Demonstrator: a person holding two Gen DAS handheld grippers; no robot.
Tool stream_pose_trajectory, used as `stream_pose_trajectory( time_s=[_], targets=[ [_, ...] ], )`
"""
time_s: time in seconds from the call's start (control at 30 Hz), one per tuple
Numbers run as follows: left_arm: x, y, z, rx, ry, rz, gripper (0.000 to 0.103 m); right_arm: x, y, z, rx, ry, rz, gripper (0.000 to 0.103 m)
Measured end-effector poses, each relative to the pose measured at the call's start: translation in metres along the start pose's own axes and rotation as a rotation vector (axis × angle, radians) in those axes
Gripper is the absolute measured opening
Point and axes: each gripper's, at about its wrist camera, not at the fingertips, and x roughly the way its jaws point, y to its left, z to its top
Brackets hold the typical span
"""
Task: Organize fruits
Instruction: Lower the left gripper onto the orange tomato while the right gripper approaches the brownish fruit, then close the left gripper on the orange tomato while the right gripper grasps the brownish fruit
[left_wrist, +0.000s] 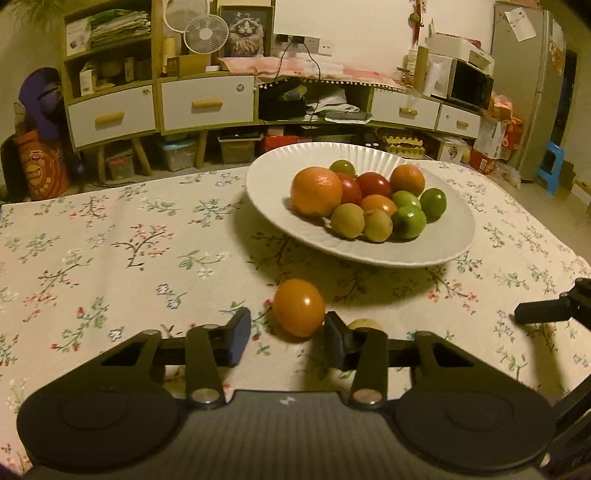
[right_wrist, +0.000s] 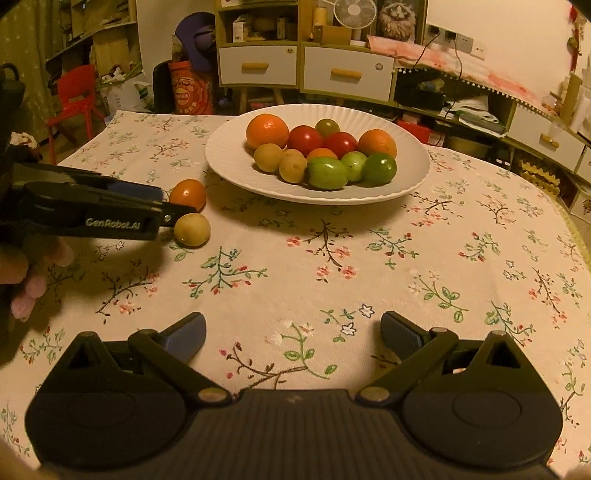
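Observation:
A white plate (left_wrist: 436, 251) (right_wrist: 406, 184) on the floral tablecloth holds several oranges, red, green and yellow fruits. An orange tomato (left_wrist: 298, 307) (right_wrist: 188, 194) lies on the cloth in front of the plate, and a small yellow fruit (right_wrist: 192, 229) lies beside it, mostly hidden behind a finger in the left wrist view (left_wrist: 364, 324). My left gripper (left_wrist: 287, 338) (right_wrist: 173, 208) is open, its fingertips on either side of the tomato and just short of it. My right gripper (right_wrist: 293, 334) is open and empty over bare cloth, its tip showing at the right edge of the left wrist view (left_wrist: 543, 310).
The table (right_wrist: 480, 295) ends behind the plate. Beyond it stand a low cabinet with drawers (left_wrist: 207, 103), storage boxes on the floor, a red chair (right_wrist: 75, 107) to the left and a fridge (left_wrist: 528, 85) to the right.

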Motion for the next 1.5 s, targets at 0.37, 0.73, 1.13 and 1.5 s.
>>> stream_pose_trajectory(
  time_s=[0.37, 0.73, 1.13, 1.5],
  targets=[
    [-0.007, -0.002, -0.001, -0.011, 0.038, 0.021, 0.034, 0.003, 0.006, 0.006, -0.007, -0.002, 0.015, 0.099],
    [-0.036, 0.01, -0.012, -0.006, 0.121, 0.05, 0.034, 0.012, 0.025, 0.013, -0.06, 0.003, 0.048, 0.091],
    [-0.048, 0.026, -0.025, -0.032, 0.13, 0.03, 0.034, 0.028, 0.042, 0.031, -0.081, -0.02, 0.041, 0.078],
    [-0.051, 0.03, -0.032, -0.04, 0.093, 0.024, 0.034, 0.031, 0.051, 0.034, -0.114, -0.066, 0.059, 0.053]
  ],
)
